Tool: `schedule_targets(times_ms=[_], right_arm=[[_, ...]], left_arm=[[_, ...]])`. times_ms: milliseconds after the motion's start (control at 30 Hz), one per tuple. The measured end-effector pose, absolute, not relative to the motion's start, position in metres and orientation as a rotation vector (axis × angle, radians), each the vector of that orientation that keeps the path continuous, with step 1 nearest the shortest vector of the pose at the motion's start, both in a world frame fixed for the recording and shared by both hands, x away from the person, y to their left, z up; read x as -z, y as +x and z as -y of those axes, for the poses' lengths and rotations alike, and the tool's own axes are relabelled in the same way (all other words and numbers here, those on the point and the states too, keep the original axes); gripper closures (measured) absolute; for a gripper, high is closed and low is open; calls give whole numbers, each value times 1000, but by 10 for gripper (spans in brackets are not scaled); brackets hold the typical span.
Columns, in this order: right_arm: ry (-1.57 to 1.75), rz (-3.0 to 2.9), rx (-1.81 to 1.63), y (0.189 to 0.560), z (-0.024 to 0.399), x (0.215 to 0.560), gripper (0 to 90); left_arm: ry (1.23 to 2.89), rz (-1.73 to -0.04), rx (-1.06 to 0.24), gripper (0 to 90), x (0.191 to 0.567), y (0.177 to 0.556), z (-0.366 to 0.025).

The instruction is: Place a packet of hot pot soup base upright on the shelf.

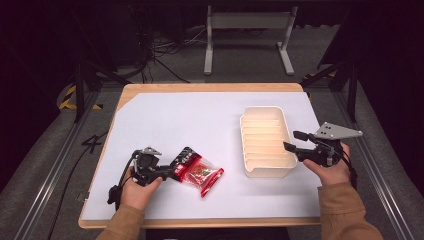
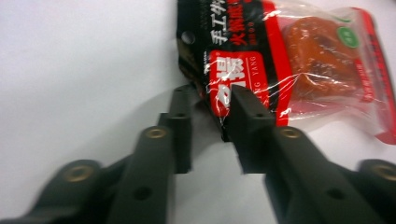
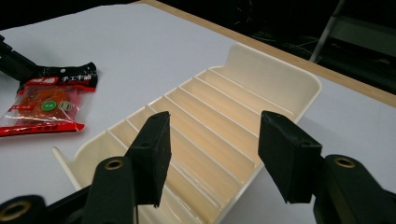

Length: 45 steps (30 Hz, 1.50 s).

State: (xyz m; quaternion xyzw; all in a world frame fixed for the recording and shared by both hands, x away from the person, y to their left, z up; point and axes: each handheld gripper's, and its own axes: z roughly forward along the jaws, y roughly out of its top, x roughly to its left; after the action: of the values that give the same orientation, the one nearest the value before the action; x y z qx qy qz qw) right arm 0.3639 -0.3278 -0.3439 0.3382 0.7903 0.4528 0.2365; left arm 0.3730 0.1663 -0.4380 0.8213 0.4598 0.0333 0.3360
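The left gripper [image 2: 210, 116] has its jaws clamped on the black near-left end of the snack packet [image 1: 196, 171], whose long axis runs rightward toward the slotted tray [image 1: 265, 172], where the right gripper [image 1: 296, 141] waits open-jawed.

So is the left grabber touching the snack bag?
Touching. In the left gripper view, the left gripper has the snack bag by its black end, and one fingertip presses on the wrapper's edge.

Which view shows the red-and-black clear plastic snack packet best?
The left gripper view: the red-and-black clear plastic snack packet is close, print legible, its edge between the fingers. High view and right gripper view show it whole but small.
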Motion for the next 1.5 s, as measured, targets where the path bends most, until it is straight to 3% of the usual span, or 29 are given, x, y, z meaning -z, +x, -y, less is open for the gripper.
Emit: schedule_targets(times_ms=[167, 767, 1500], right_arm=[[925, -2171, -1238, 364, 327, 344, 439], [923, -2161, -1243, 362, 328, 342, 439], [866, -2175, -1293, 357, 317, 336, 442]], left_arm=[[2143, -1190, -99, 899, 438, 373, -164], [2025, -1014, -168, 900, 398, 356, -169], [2005, -719, -391, 900, 335, 315, -159]])
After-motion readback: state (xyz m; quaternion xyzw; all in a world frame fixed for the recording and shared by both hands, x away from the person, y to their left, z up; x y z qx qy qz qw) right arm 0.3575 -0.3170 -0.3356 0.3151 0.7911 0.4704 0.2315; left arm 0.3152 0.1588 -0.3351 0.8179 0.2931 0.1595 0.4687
